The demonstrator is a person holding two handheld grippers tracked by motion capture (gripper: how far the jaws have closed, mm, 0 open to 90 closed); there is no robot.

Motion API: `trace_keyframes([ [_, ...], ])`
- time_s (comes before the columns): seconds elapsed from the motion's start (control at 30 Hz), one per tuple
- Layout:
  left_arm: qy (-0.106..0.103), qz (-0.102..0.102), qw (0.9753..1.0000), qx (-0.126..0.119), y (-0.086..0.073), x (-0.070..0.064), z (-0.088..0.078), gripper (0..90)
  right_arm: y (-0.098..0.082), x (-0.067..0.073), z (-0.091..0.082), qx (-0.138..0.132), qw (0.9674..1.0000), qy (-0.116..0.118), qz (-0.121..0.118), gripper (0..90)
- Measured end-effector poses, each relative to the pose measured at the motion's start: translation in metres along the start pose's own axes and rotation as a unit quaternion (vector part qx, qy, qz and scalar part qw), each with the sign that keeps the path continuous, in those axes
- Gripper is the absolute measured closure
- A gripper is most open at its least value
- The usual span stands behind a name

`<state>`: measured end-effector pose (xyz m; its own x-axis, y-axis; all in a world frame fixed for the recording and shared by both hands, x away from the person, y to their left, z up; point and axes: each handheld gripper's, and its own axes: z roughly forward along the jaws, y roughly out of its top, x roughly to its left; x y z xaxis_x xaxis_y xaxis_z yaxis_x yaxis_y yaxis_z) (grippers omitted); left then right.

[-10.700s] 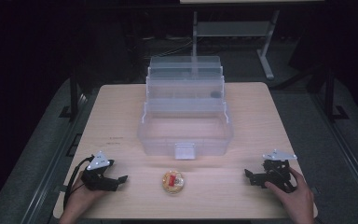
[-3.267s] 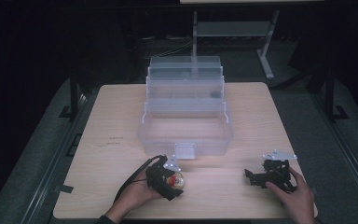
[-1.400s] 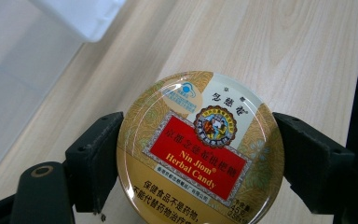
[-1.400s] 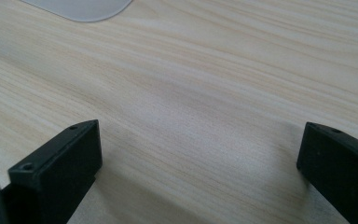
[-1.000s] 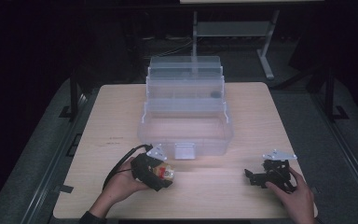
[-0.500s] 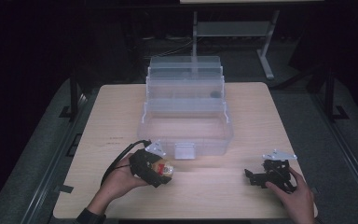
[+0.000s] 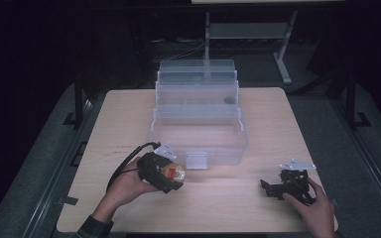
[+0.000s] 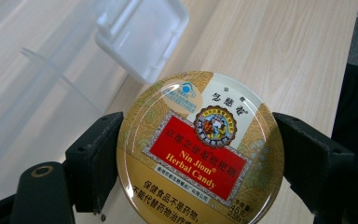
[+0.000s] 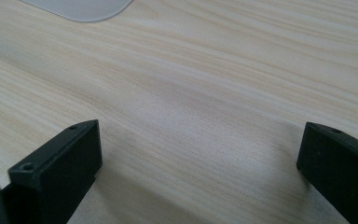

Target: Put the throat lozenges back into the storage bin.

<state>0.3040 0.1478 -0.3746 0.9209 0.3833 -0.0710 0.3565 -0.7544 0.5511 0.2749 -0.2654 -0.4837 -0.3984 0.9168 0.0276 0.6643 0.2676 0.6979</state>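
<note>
My left gripper (image 8: 198, 154) is clenched on the round candy tin (image 8: 200, 149), held by its rim just in front of the clear plastic box (image 7: 198, 134). The tin is smooth metal, so I think it can slip or tilt if I loosen, or catch on the box latch (image 8: 142, 35). My right gripper (image 9: 198, 158) rests released on the bench (image 9: 214, 70).

Round gold candy tin (image 8: 200, 151) with a red label, glossy printed metal that catches the light; matt black plastic jaws with a faintly grainy face; pale wood-grain counter (image 9: 205, 88), smooth with a soft sheen; tiered storage box (image 7: 198, 124) of clear, slightly frosted plastic, its white latch (image 8: 142, 35) smooth and semi-glossy.
</note>
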Motion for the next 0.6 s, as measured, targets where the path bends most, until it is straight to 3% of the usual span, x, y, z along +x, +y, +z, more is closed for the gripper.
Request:
trace_keyframes([
  [0.6, 0.005, 0.001, 0.9999, -0.009, 0.016, 0.013, -0.016, 19.6, 0.0, 0.0, 0.0, 0.0, 1.0, 0.001, 0.001, 0.0],
])
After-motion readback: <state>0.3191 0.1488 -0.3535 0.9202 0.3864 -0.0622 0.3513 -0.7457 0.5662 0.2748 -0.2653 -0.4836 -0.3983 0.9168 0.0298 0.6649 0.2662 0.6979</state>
